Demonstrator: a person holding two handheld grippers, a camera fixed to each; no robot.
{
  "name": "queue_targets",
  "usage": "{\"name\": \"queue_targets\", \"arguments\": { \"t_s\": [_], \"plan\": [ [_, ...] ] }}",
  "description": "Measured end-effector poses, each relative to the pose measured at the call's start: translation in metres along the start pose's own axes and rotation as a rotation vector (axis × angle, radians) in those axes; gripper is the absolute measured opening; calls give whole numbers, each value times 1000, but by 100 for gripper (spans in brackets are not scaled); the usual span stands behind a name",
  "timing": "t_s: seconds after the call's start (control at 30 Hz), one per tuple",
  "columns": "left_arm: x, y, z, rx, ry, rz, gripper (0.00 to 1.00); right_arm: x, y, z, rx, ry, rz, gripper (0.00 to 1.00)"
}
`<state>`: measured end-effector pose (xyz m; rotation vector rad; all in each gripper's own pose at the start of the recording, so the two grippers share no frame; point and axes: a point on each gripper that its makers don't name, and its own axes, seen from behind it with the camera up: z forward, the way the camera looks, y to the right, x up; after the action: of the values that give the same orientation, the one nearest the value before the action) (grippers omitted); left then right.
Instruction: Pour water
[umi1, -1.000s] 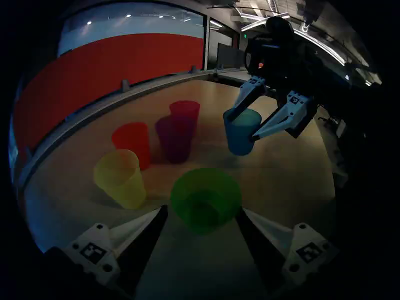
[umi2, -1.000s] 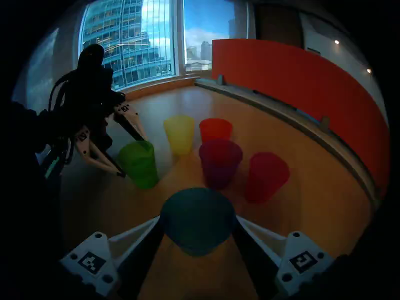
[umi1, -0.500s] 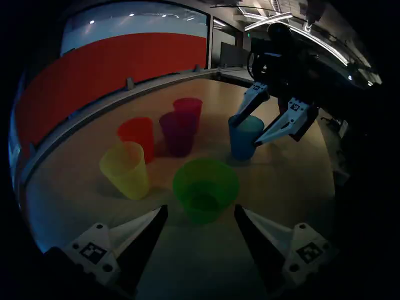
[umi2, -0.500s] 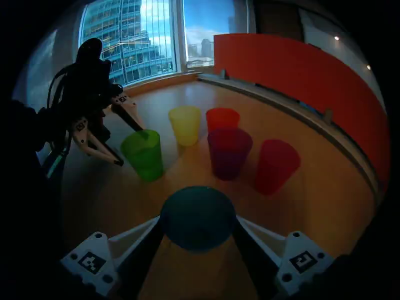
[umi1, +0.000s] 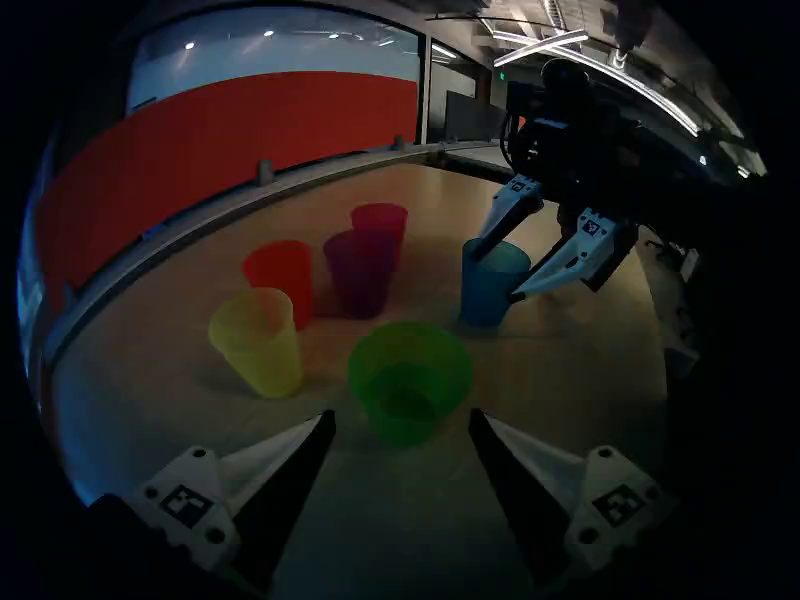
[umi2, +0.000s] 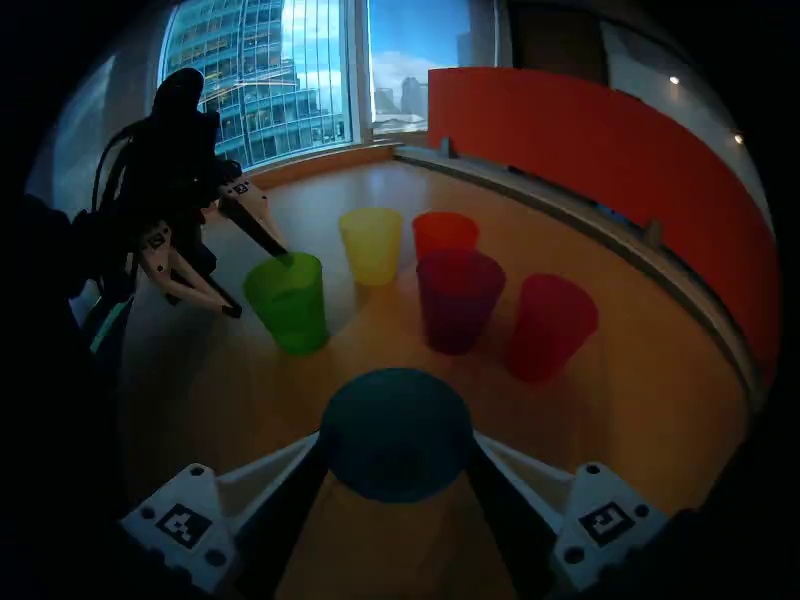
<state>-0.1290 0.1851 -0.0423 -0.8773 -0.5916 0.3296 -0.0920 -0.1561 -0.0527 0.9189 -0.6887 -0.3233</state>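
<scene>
My left tongs (umi1: 398, 413) sit low over the wooden tabletop (umi1: 570, 370), spread wide, with the green cup (umi1: 410, 380) standing ungripped just ahead of the tips. My right tongs (umi2: 396, 437) press both sides of the blue cup (umi2: 395, 450). The yellow cup (umi1: 257, 340), red cup (umi1: 280, 275), purple cup (umi1: 358, 270) and magenta cup (umi1: 380, 225) cluster beyond, before a red wall (umi1: 200, 140). Bare wood lies to my right.

Blue cup (umi2: 395, 455), right gripper view: base and lower wall hidden beneath its own rim; contents cannot be told. Right gripper (umi2: 396, 436) and left gripper (umi1: 400, 416): bodies cut off at the near edge. Left gripper view: purple cup (umi1: 358, 275) covers the lower part of the pink cup (umi1: 380, 215); yellow cup (umi1: 258, 345) overlaps the near left side of the red cup (umi1: 285, 270). Green cup (umi1: 410, 385): contents indistinct.
</scene>
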Motion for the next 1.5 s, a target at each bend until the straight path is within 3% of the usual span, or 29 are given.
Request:
{"name": "queue_targets", "arguments": {
  "t_s": [0.13, 0.6, 1.2, 1.5],
  "plan": [
    [-1, 1, -4, 5, 5, -9, 99, -4, 0, -2, -15, -9, 2, 100],
    [-2, -8, -30, 80, 51, -53, 99, -23, 2, -35, -90, 4, 31, 100],
    [3, -44, -76, 310, 165, -115, 99, -35, 28, -94, -254, 98, 110, 100],
    [20, -64, -99, 446, 277, -132, 99, -11, 52, -116, -373, 228, 175, 100]
  ]
}}
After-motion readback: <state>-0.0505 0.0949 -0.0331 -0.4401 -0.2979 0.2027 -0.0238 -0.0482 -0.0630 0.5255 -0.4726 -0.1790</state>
